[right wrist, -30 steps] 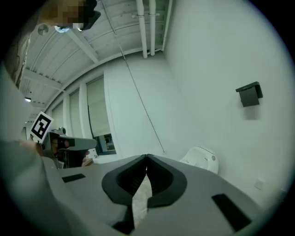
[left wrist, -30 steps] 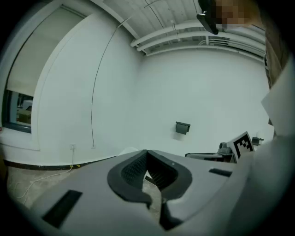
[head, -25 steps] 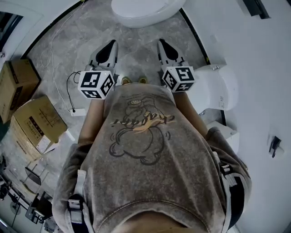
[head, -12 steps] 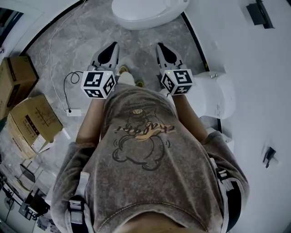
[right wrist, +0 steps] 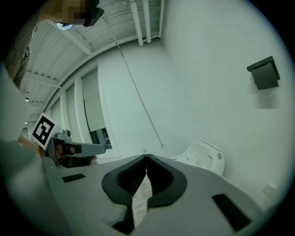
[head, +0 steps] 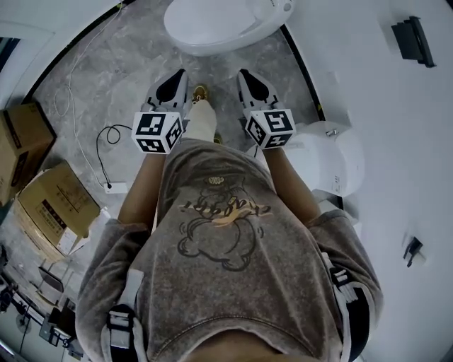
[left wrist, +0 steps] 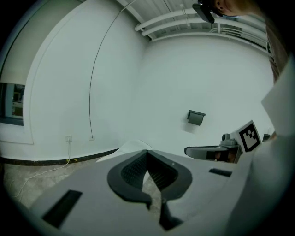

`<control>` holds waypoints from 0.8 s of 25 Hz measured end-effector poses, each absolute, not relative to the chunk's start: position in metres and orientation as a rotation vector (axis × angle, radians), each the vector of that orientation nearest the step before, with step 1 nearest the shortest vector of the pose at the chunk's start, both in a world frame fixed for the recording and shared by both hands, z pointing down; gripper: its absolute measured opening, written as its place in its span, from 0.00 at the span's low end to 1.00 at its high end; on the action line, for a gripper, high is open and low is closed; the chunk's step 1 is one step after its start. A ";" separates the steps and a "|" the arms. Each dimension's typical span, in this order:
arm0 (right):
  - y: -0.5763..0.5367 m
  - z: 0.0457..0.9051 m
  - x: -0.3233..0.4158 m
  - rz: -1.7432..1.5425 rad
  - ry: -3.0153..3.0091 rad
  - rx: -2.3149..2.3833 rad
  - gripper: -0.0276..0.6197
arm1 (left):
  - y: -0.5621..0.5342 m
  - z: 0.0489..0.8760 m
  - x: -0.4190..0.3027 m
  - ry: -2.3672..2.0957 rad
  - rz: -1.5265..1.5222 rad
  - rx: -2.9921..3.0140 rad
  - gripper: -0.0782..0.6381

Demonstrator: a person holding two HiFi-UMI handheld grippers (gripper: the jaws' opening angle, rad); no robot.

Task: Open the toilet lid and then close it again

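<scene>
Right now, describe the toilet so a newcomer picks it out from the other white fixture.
From the grey marbled floor in the head view, go to the top edge. The toilet sits there, straight ahead of the person. Unlike the other white fixture by the person's right arm, it is a broad oval with its lid down.

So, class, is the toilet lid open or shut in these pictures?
Shut. The toilet lid lies flat, a smooth white oval in the head view, with no bowl opening showing.
</scene>
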State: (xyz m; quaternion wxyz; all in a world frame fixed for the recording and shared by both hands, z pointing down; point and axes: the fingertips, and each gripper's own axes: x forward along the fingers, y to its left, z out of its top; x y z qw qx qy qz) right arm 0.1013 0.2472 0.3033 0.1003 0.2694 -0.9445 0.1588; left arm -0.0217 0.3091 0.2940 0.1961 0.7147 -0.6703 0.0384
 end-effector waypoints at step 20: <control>0.111 0.560 0.004 0.644 -2.554 0.725 0.09 | 0.154 0.534 -0.112 -1.779 0.237 1.837 0.12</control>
